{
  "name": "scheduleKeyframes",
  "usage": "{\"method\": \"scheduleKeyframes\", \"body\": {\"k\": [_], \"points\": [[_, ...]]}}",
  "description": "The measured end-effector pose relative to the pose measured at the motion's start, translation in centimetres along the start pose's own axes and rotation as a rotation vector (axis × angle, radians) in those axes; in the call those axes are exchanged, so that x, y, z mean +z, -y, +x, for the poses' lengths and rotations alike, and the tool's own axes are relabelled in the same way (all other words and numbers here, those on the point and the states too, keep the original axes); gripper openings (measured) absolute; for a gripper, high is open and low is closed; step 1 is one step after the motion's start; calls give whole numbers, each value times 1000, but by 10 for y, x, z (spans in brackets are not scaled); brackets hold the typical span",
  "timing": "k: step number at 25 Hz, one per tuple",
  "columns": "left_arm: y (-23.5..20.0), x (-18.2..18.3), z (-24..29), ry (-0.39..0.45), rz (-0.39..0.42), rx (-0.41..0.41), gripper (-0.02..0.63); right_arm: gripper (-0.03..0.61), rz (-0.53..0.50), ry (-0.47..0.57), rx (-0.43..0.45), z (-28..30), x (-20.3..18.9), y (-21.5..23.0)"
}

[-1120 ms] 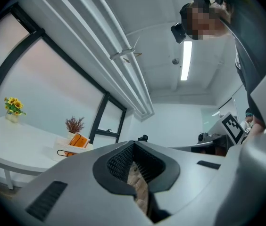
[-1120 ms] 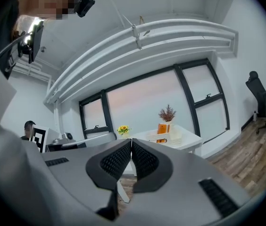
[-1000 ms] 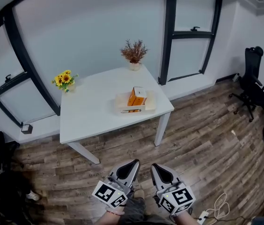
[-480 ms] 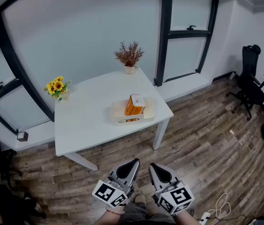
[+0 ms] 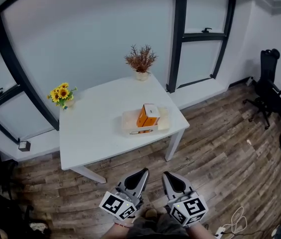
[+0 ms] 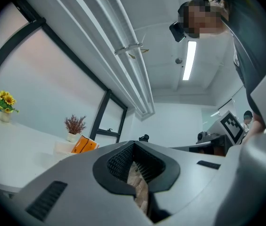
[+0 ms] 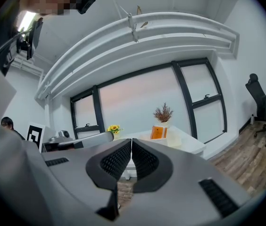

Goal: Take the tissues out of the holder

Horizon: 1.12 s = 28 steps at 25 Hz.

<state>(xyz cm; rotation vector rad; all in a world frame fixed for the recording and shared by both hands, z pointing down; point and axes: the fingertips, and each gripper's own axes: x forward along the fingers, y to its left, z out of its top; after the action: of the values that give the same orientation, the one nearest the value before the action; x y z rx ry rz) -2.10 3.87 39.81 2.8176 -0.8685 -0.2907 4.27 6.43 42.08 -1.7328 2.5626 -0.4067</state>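
At the far left of the head view, at about 10 o'clock, a small pot of yellow flowers sits on the back left corner of a white table. The table stands in the middle of the room on a brown wood floor, in front of big windows with black frames.

Down at 6 o'clock, close to the person, the left gripper points up toward the table. In the left gripper view its two jaws touch at their tips, with nothing between them. It is well away from the table.

At 12 o'clock, a pot with a brown dry plant sits on the back right corner of the table. Nearer the front, on the right side of the table, is the pale holder. The tissues, an orange pack with a white top, stand upright inside it. Nothing touches them.

Just to the right of the left gripper is the right gripper, also low at 6 o'clock. In the right gripper view its jaws are pressed together and hold nothing. The table and the orange pack show far off past the tips.

At 3 o'clock, a black office chair stands by the wall. At 5 o'clock, a white cord lies on the floor.
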Motion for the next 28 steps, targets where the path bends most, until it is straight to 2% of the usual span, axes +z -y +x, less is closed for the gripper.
{"method": "scheduleKeyframes", "body": {"k": [9, 17, 21, 28], "points": [[-12, -5, 2, 2, -12, 23, 8, 6, 6, -21, 18, 13, -4, 3], [-27, 0, 11, -1, 10, 36, 8, 6, 13, -17, 57, 41, -1, 5], [-46, -3, 21, -8, 4, 55, 7, 6, -11, -22, 90, 58, 4, 5], [-76, -6, 51, -9, -4, 65, 8, 6, -20, -56, 96, 102, 4, 31]]}}
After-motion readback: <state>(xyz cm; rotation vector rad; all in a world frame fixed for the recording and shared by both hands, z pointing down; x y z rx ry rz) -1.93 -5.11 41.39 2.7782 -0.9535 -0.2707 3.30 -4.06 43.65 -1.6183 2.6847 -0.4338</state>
